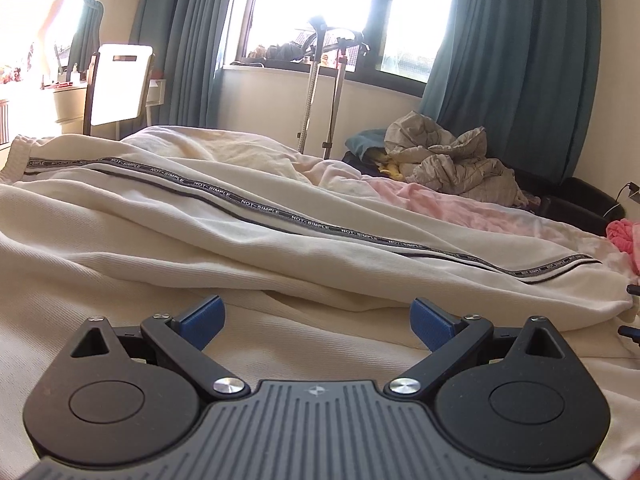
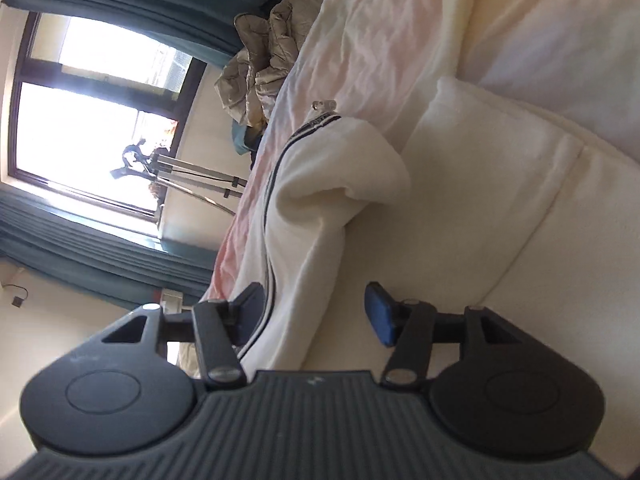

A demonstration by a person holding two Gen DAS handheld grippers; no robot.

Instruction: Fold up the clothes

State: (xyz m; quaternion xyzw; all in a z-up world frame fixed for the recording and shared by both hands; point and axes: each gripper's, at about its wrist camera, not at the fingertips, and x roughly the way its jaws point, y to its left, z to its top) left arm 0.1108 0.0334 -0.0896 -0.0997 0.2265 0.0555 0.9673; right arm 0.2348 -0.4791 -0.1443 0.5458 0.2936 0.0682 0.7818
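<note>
A cream garment [image 1: 280, 216] with a dark striped band printed with letters lies spread across the bed, its long fold running from far left to near right. My left gripper [image 1: 316, 312] hovers low over the near part of this cloth. Its blue pads [image 1: 202, 320] stand wide apart and nothing is between them. The right wrist view is rolled on its side. There the same garment [image 2: 320, 216] shows a turned-over fold and its striped edge. My right gripper [image 2: 314, 296] is open, with cream cloth lying in the gap and neither pad pressing on it.
A pink and cream sheet [image 1: 460, 204] covers the bed beyond the garment. A crumpled grey quilt [image 1: 452, 160] sits at the far right, and a pink item [image 1: 624, 232] at the right edge. A metal stand [image 1: 316, 80], a window, teal curtains [image 1: 512, 60] and a chair [image 1: 120, 84] stand behind.
</note>
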